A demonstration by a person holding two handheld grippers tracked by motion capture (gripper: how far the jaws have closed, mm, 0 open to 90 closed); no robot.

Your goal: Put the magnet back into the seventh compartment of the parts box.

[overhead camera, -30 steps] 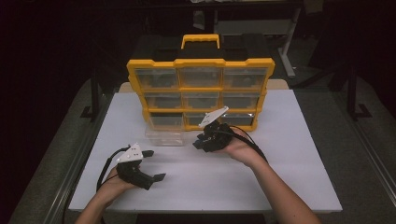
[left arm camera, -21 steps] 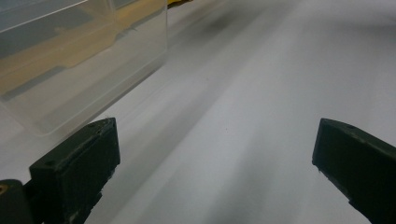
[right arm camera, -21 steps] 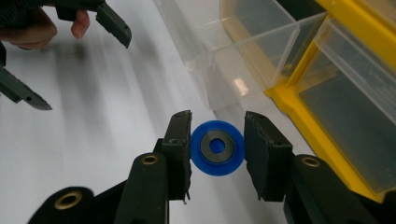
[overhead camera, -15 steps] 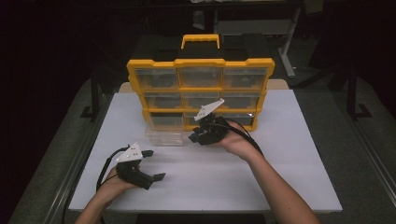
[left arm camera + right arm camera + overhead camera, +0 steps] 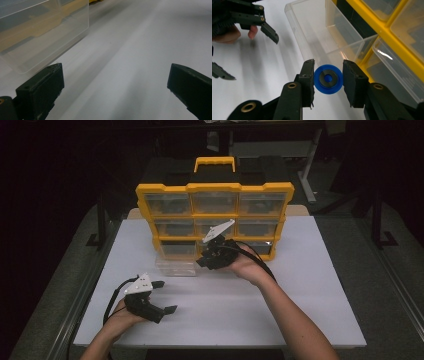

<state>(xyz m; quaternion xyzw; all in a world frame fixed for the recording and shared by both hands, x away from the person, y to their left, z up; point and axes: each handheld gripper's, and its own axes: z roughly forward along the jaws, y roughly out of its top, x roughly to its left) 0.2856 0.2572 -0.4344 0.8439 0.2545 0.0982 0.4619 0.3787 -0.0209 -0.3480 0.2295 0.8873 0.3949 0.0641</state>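
My right gripper (image 5: 202, 260) hovers just in front of the yellow organizer (image 5: 215, 186), beside a clear plastic drawer (image 5: 175, 266) that lies pulled out on the white table (image 5: 300, 295). In the right gripper view the right gripper (image 5: 328, 68) is shut on a blue disc (image 5: 328, 79) with a black centre, held edge to edge over the clear drawer (image 5: 312, 30). My left gripper (image 5: 166, 296) rests low at the front left, open and holding nothing. Its open jaws (image 5: 115, 82) point across bare table, with the drawer (image 5: 45, 32) to their left.
The organizer stands upright at the back of the table, with a black handle (image 5: 215, 164) on top and rows of clear drawers. The left gripper (image 5: 254, 59) and a fingertip appear at upper left of the right gripper view. Dark floor surrounds the table.
The right hand has carried the blue disc left and slightly up, closer to the clear drawer and the organizer's front. The left hand has stayed where it was.
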